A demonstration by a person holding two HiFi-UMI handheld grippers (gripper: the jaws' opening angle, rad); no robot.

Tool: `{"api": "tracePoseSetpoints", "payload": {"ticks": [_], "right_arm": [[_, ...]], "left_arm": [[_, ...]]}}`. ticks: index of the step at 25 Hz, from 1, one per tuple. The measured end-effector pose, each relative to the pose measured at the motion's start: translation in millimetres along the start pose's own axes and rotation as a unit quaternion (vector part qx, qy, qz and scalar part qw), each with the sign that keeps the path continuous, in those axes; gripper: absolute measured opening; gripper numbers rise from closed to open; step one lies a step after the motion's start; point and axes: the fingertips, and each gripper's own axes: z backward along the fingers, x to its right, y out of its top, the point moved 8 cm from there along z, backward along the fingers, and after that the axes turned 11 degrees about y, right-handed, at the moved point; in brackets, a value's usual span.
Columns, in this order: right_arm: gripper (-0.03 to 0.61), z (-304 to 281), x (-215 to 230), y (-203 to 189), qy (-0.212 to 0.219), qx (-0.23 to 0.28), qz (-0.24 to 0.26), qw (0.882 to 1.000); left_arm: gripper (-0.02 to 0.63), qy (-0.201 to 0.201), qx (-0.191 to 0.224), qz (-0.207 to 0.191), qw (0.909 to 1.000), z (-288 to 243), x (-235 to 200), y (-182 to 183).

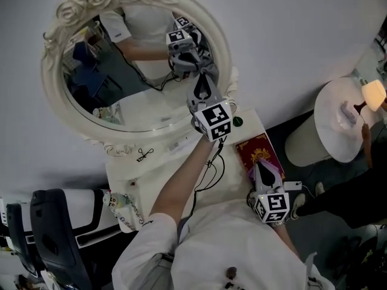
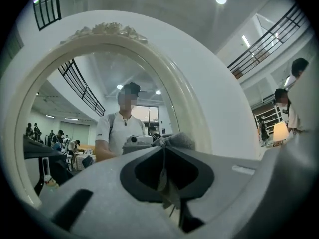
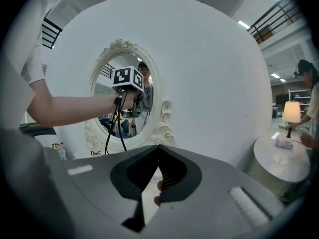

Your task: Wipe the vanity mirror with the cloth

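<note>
The oval vanity mirror (image 1: 121,95) in its cream carved frame leans against the white wall. My left gripper (image 1: 202,82) reaches up to the right part of the glass, shut on a grey cloth (image 2: 175,140). The cloth bunches at the jaw tips against the mirror (image 2: 75,113), and a strip hangs back between the jaws. The glass reflects the gripper and the person. My right gripper (image 1: 261,165) is held low and apart from the mirror, over a maroon box (image 1: 257,148). Its jaws (image 3: 158,147) meet at the tips with nothing between them. From there, the left gripper's marker cube (image 3: 128,77) shows in front of the mirror.
The white vanity top (image 1: 157,168) carries a small green object (image 1: 237,121) and a little figure (image 1: 112,198) at its left edge. A round white side table (image 1: 338,119) with a lit lamp (image 1: 373,93) stands at the right, another person beside it. A black chair (image 1: 54,234) is at lower left.
</note>
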Motion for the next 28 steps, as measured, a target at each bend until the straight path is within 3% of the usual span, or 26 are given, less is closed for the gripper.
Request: {"api": "tracePoseSetpoints", "payload": {"ticks": [4, 8, 17, 28], "right_arm": [[0.008, 9.5, 4.8, -3.2, -0.026, 0.001, -0.007, 1.000], [0.008, 10.5, 0.7, -4.4, -0.022, 0.000, -0.006, 1.000], [0.008, -14.2, -23.8, 0.2, 0.045, -0.008, 0.021, 0.999], [0.008, -49.7, -54.5, 6.2, 0.124, -0.016, 0.054, 0.991]], "left_arm": [[0.020, 0.018, -0.011, 0.011, 0.9997, -5.9, -3.2, -5.1], [0.020, 0.033, -0.020, 0.019, 0.9991, -3.7, -22.3, -5.5], [0.020, 0.099, -0.017, -0.002, 0.9950, 12.4, -96.9, -9.5], [0.020, 0.206, -0.028, -0.015, 0.9781, 33.4, -203.8, -17.5]]}}
